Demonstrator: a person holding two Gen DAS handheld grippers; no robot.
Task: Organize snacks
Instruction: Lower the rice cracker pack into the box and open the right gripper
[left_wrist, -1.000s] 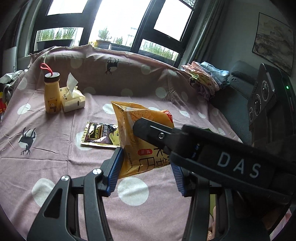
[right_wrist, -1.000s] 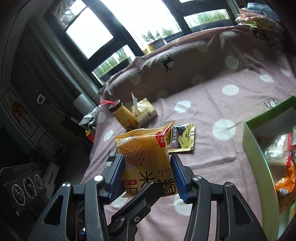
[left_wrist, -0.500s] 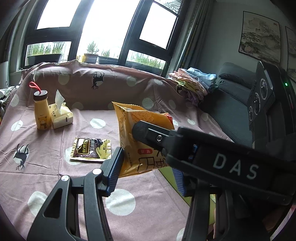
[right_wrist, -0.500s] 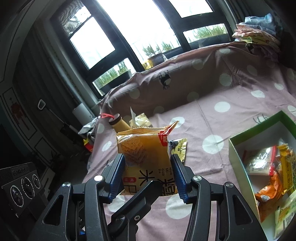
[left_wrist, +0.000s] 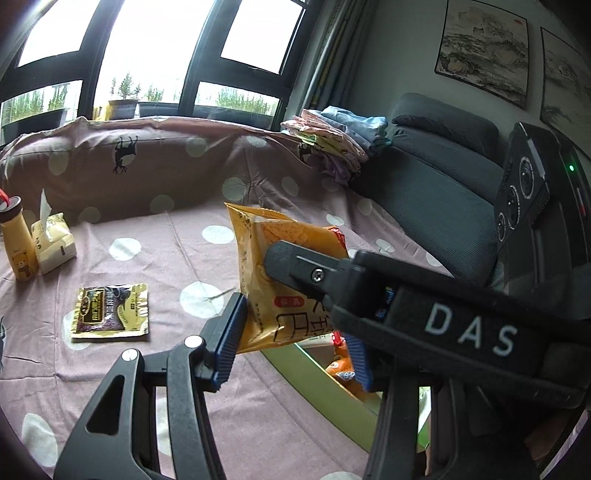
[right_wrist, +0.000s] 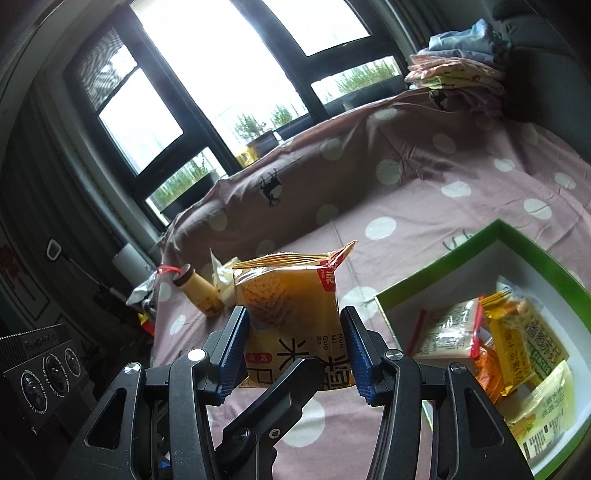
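Note:
An orange rice-cracker bag (left_wrist: 258, 266) hangs above the dotted pink bedspread, held from two sides. My left gripper (left_wrist: 291, 332) is shut on its lower part, blue pads (left_wrist: 231, 336) against its edges. My right gripper (right_wrist: 293, 332) is shut on the same bag (right_wrist: 291, 306); its black finger (left_wrist: 314, 267) crosses in front in the left wrist view. Just right of the bag lies the green box (right_wrist: 443, 266) with a white inside, holding several snack packets (right_wrist: 513, 339). Its rim (left_wrist: 317, 373) shows under the bag in the left wrist view. A dark gold-edged sachet (left_wrist: 110, 312) lies flat on the spread.
A yellow drink bottle (left_wrist: 18, 243) with a red loop and a tissue pack (left_wrist: 53, 240) stand at the far left of the bed. Folded clothes (left_wrist: 332, 144) are stacked at the back right by a dark sofa (left_wrist: 443, 206). Windows run behind the bed.
Both grippers carried the orange bag to the right. The green box came further into view beside it, and the sachet, bottle and tissues slid left.

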